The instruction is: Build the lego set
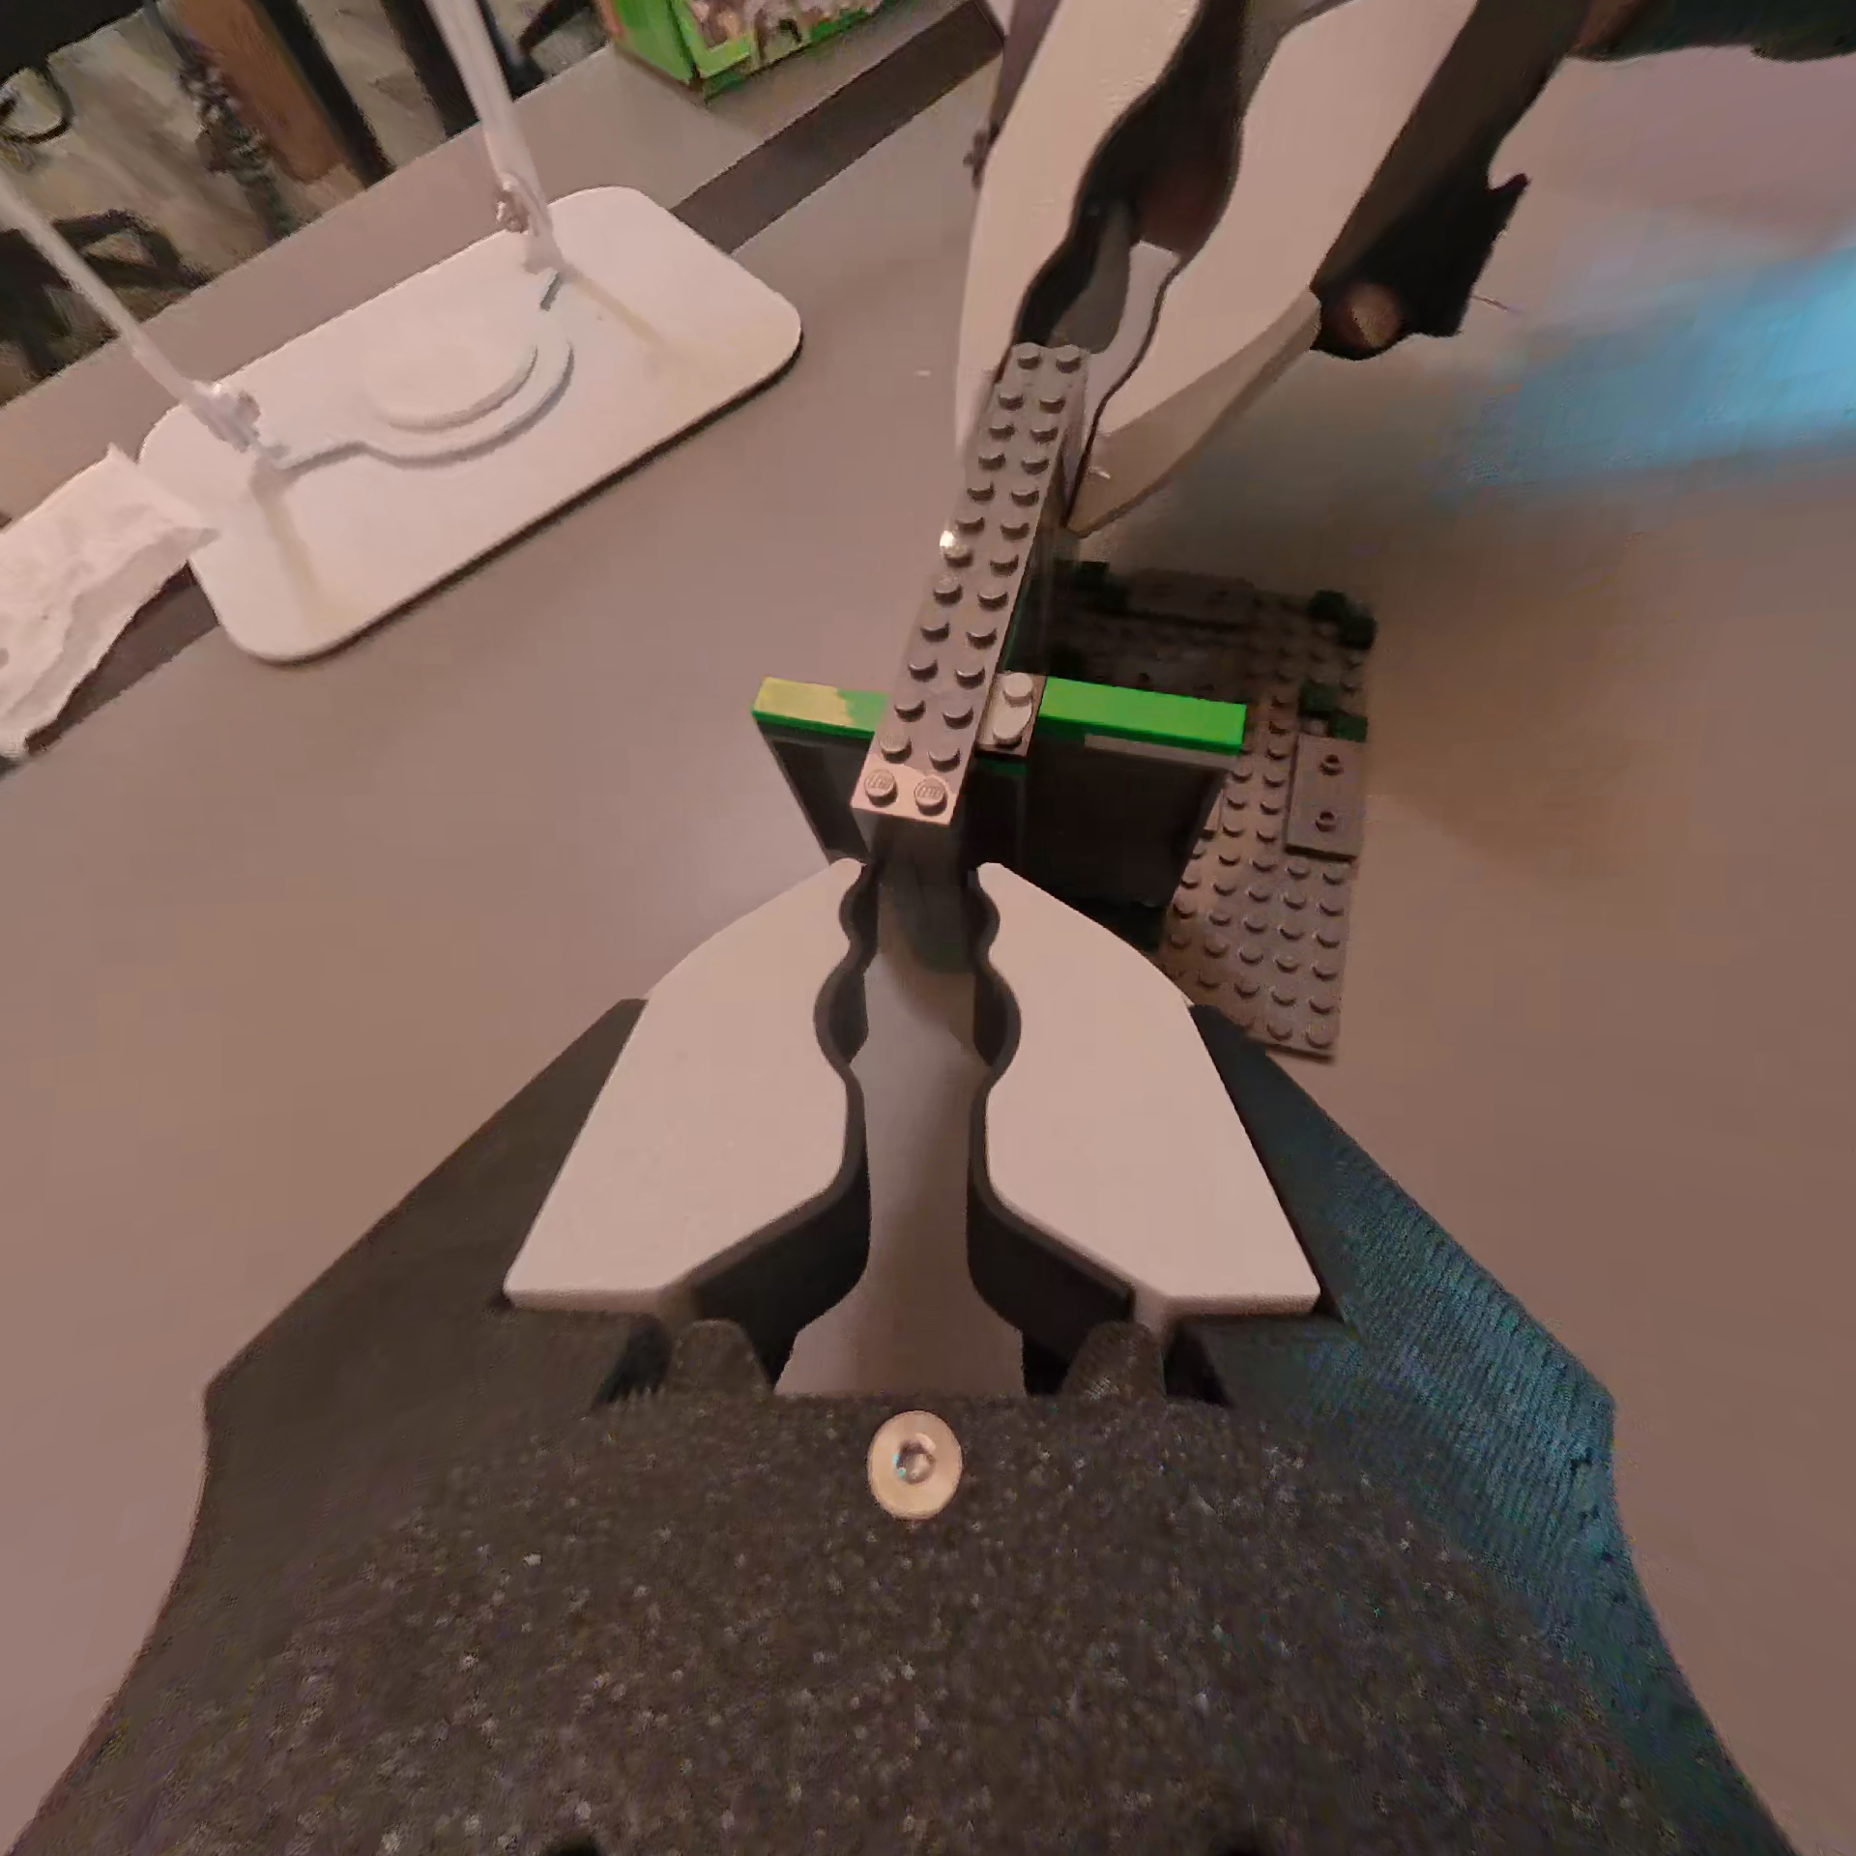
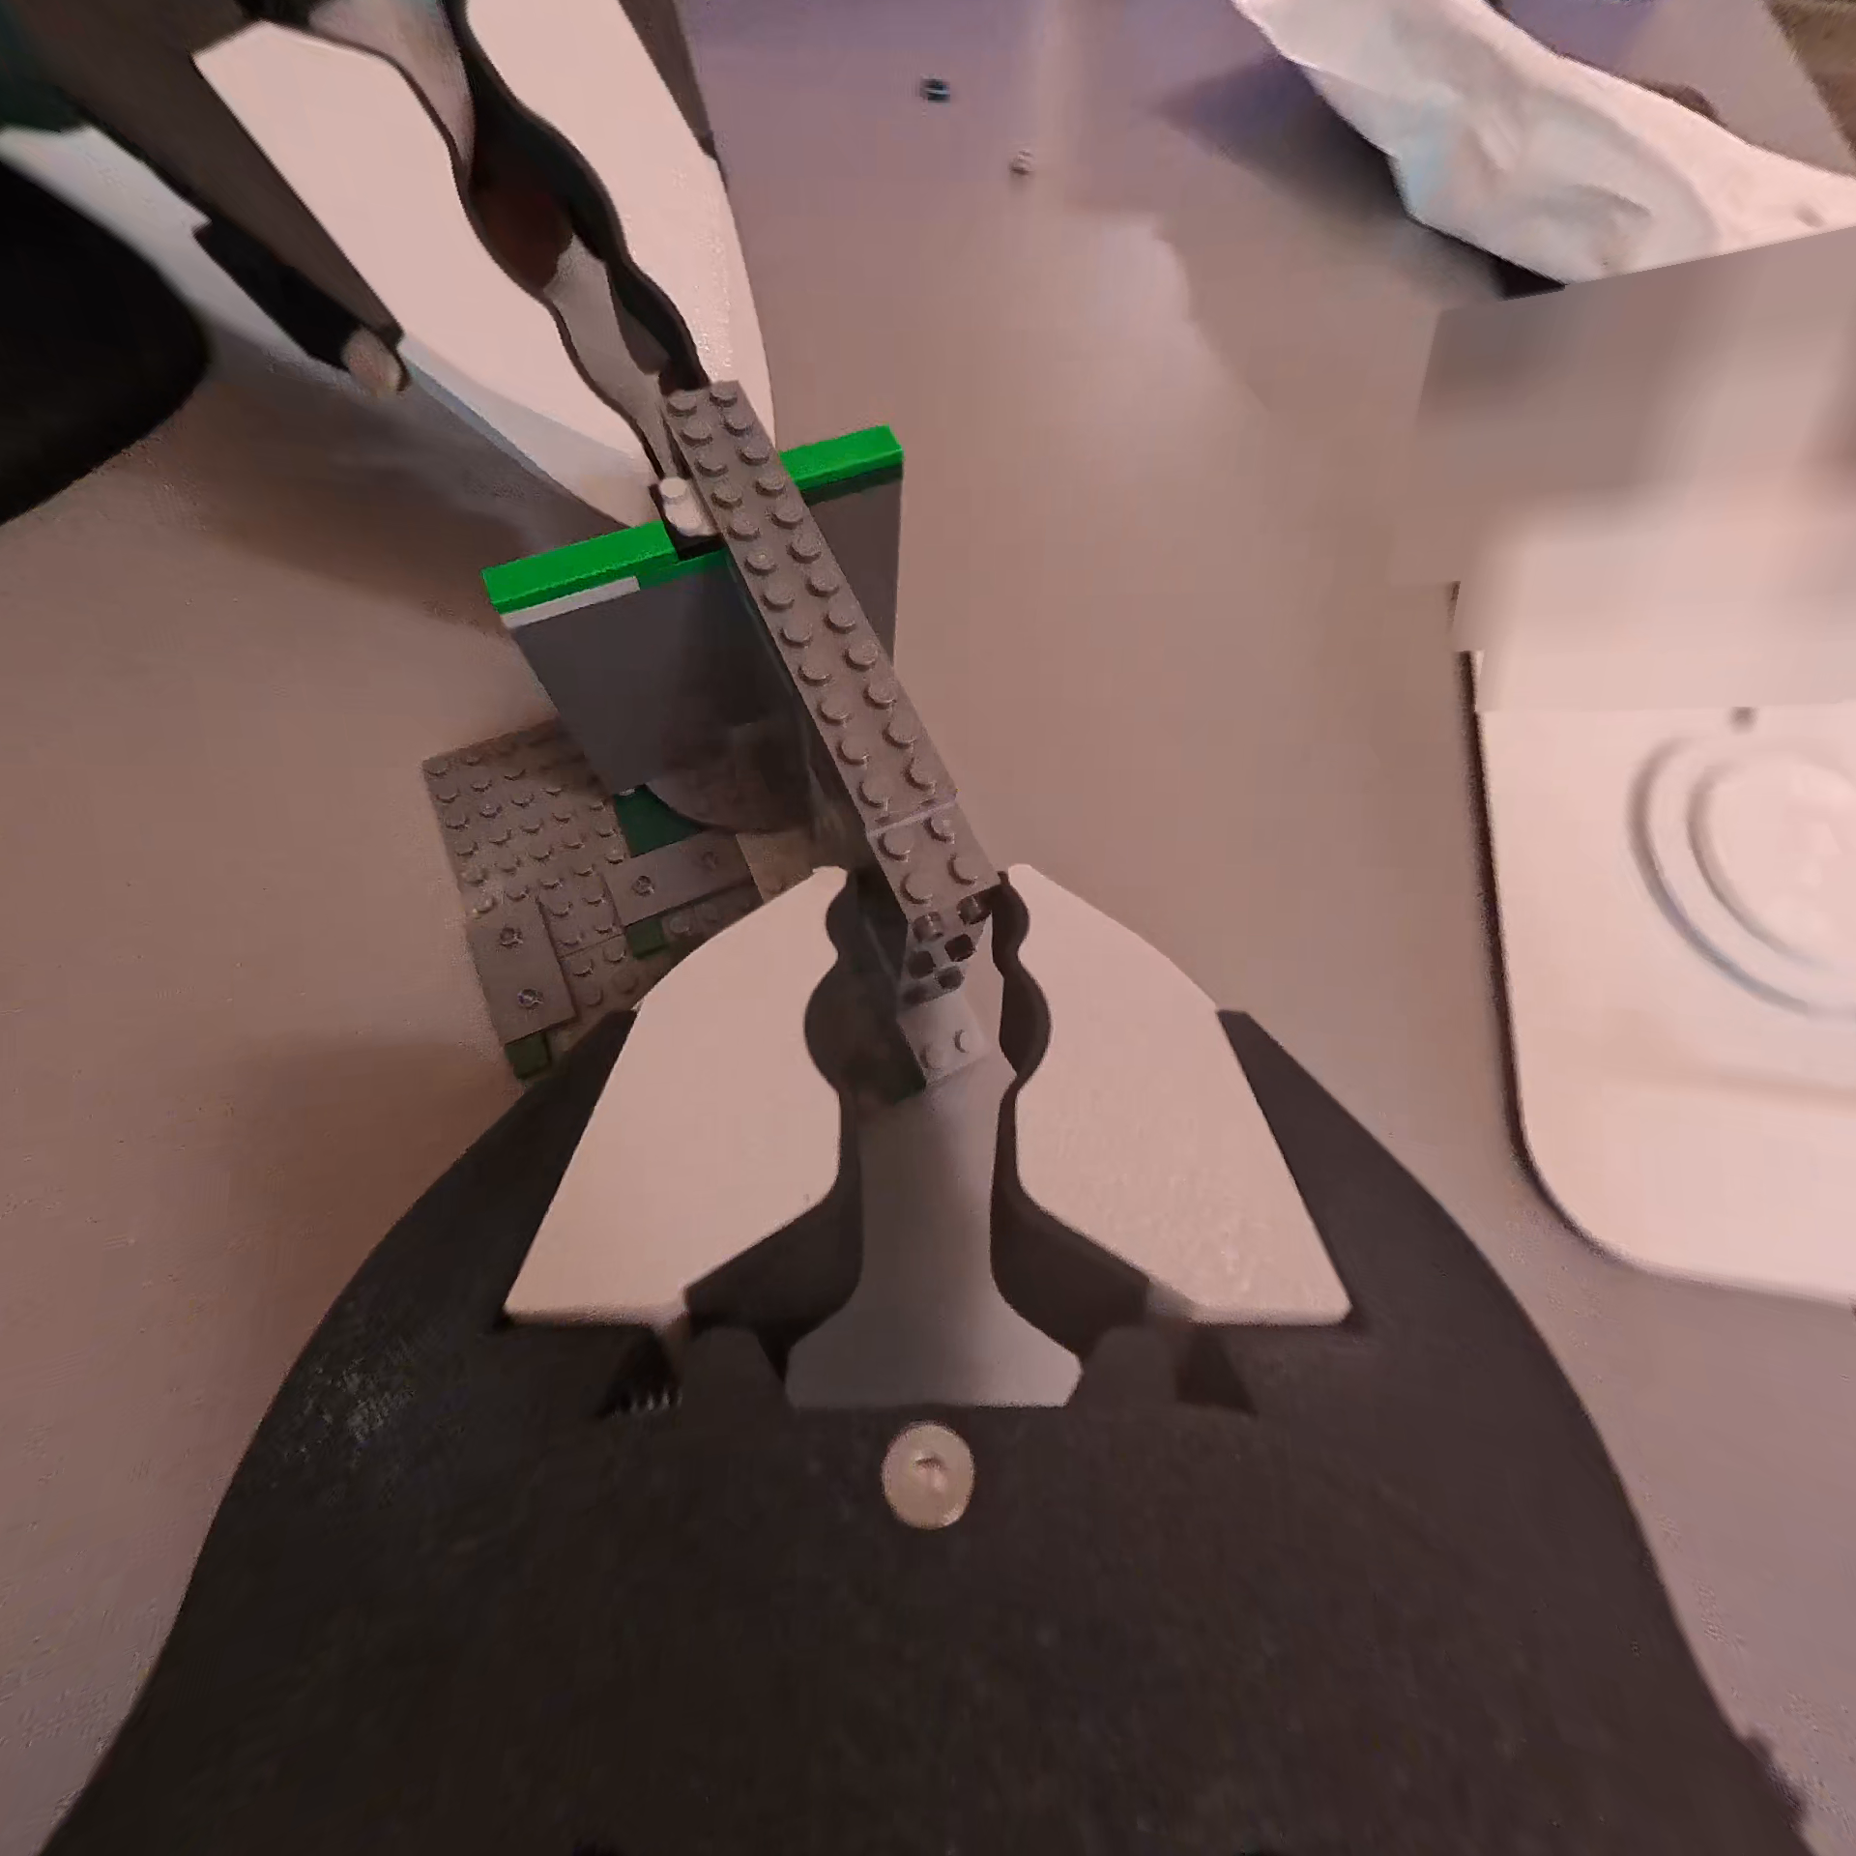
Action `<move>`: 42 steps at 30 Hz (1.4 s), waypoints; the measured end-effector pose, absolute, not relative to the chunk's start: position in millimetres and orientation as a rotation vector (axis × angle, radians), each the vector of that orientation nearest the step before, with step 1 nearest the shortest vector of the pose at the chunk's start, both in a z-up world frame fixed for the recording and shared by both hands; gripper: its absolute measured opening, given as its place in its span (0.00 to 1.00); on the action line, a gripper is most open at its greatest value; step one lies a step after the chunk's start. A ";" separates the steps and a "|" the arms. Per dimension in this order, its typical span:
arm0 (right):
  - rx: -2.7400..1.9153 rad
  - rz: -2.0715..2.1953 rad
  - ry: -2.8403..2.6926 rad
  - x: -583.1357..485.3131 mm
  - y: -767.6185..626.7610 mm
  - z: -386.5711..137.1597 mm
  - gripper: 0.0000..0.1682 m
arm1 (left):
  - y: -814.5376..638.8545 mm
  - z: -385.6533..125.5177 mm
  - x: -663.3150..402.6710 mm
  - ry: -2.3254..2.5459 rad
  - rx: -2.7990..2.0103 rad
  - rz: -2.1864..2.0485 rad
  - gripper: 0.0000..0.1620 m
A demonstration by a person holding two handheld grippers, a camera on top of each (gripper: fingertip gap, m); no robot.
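Observation:
A long grey studded plate (image 1: 974, 593) tops a tall thin grey wall that stands across a green-topped wall (image 1: 1135, 718) on the grey baseplate (image 1: 1276, 904). My left gripper (image 1: 914, 874) is shut on the near end of this grey wall. My right gripper (image 1: 1065, 352) is shut on its far end. In the right wrist view the right gripper (image 2: 924, 894) clamps the wall's end, with the long grey plate (image 2: 824, 643) running away to the left gripper (image 2: 663, 402). The green-topped wall (image 2: 583, 577) and the baseplate (image 2: 502, 803) lie to the left.
A white flat stand base (image 1: 482, 402) with thin white rods sits left of the build; it also shows in the right wrist view (image 2: 1657, 954). Crumpled white paper (image 1: 70, 593) lies beside it. A green box (image 1: 743, 40) stands at the table's far edge. Left tips to right tips: about 10 centimeters.

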State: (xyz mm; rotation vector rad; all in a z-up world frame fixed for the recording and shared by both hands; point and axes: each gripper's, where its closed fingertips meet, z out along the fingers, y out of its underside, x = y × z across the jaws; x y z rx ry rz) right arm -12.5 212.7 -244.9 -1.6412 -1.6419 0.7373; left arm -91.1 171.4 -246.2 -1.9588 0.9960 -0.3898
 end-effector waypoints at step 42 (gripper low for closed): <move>-1.904 0.665 -1.191 9.8 261.2 -235.6 0.17 | 271.0 -245.9 -80.6 1.159 -1.770 -0.493 0.15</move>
